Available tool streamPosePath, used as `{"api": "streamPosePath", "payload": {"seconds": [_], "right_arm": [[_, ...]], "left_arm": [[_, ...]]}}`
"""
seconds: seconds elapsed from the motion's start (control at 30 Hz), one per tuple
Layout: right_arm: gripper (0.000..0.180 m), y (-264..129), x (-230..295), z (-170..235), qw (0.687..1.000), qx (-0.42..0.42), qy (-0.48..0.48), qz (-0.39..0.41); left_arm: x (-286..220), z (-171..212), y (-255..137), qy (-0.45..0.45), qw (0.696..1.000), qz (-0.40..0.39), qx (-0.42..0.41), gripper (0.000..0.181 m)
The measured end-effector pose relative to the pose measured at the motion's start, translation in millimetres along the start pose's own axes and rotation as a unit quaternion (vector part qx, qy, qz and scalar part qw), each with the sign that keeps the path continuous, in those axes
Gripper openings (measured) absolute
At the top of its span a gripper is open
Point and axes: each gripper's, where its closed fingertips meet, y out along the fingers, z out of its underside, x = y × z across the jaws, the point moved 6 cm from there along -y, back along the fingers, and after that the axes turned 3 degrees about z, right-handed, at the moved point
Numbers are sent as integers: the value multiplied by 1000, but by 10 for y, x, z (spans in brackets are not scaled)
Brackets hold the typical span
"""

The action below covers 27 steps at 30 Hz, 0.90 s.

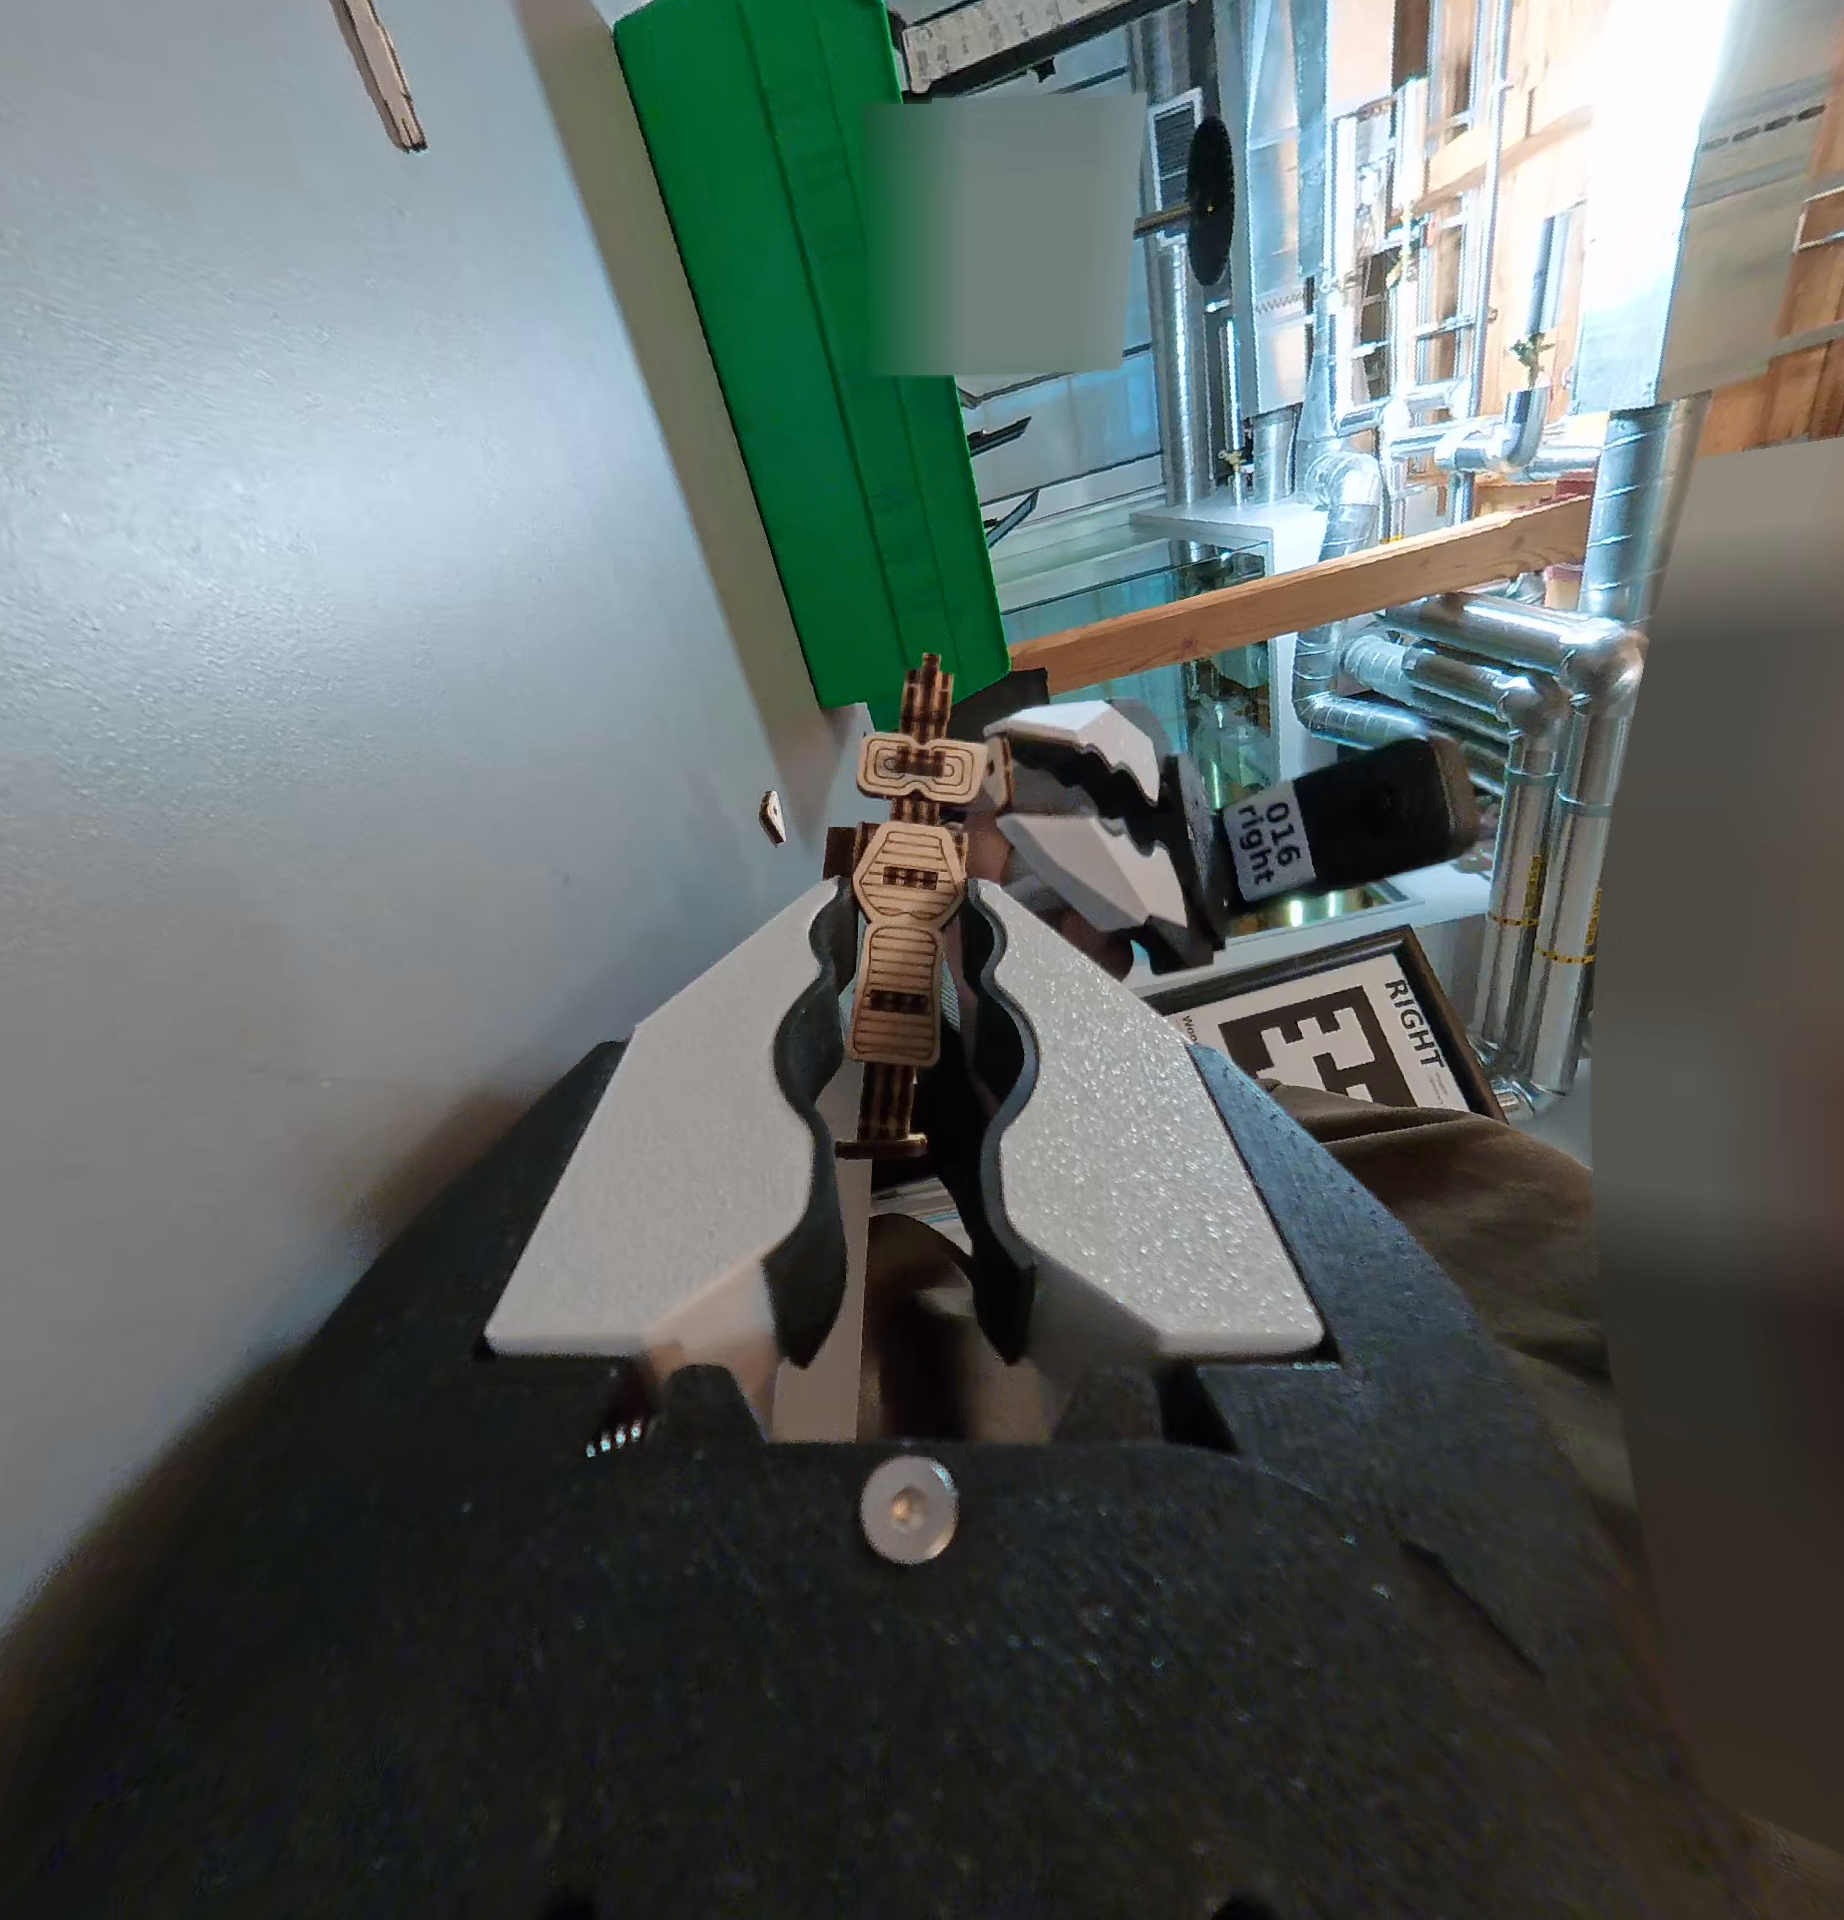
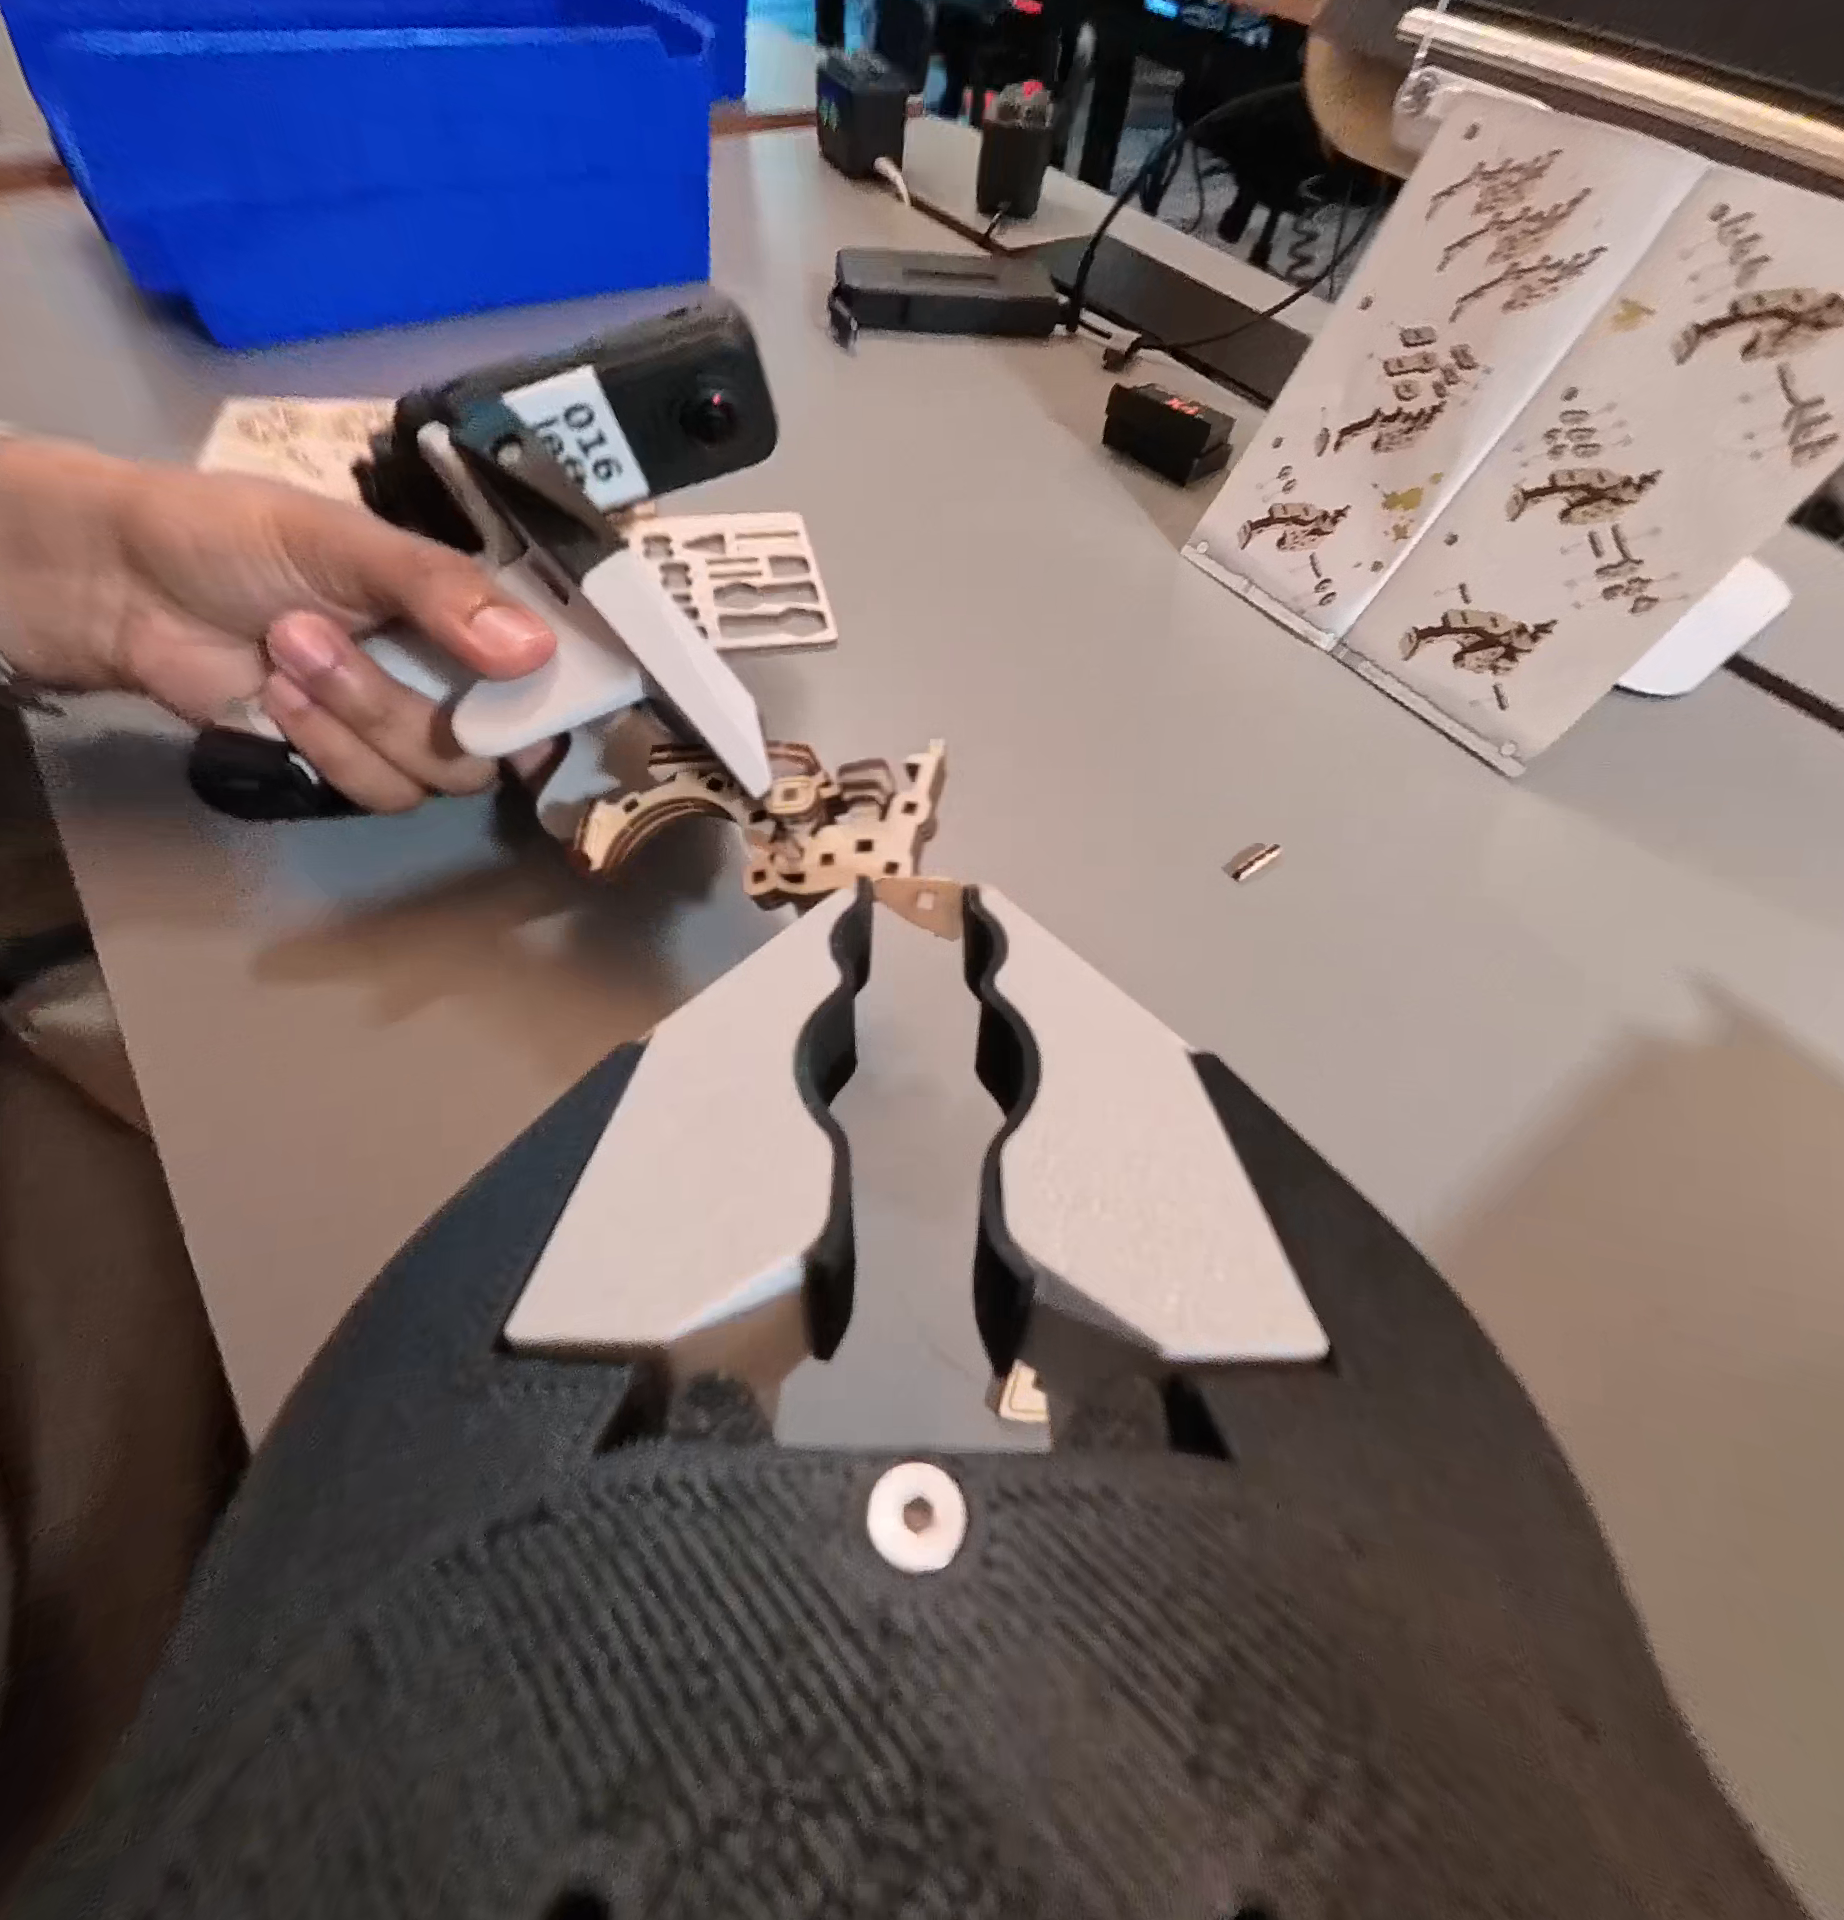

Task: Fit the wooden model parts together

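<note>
Tan, dark-etched wooden model (image 1: 902, 914); grey table (image 2: 1313, 987); blue bin (image 2: 378, 156).

A grey table (image 2: 1157, 790) carries everything. Ahead of the right gripper (image 2: 918, 904), just off its right fingertip, lies a small wooden offcut (image 2: 1252, 862); further ahead-left lie an emptied part sheet (image 2: 736, 582) and a blue bin (image 2: 378, 166).

A deep blue plastic bin (image 2: 378, 156) stands at the grey worktop's (image 2: 1313, 1039) far edge; a propped white instruction sheet (image 2: 1520, 468) leans right, black battery packs (image 2: 944, 286) between.
</note>
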Motion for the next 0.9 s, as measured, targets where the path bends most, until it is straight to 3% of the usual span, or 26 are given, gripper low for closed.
{"api": "streamPosePath", "payload": {"seconds": [0.03,0.2,0.37,0.53,0.63,0.77,0.83,0.9], "right_arm": [[16,-18,-39,-2,1000,-7,19,-4],[16,-62,-112,-9,995,-36,80,-38],[16,-15,-23,6,994,-27,76,-68],[16,60,116,88,994,22,32,-100],[16,90,299,204,983,80,-26,-162],[16,143,407,430,965,169,-136,-148],[16,165,435,465,962,180,-147,-147],[27,182,431,460,964,178,-137,-146]], "left_arm": [[-2,-2,-1,-1,1000,1,0,16],[-2,-3,-1,-2,1000,3,0,16],[-1,-6,-2,-3,1000,3,-1,16],[3,-8,-4,-4,1000,2,-4,16],[5,-10,-4,-3,1000,0,-5,16],[4,-11,-5,-4,1000,1,-5,16],[4,-10,-5,-4,1000,2,-5,16],[4,-10,-5,-5,1000,2,-5,16]]}}
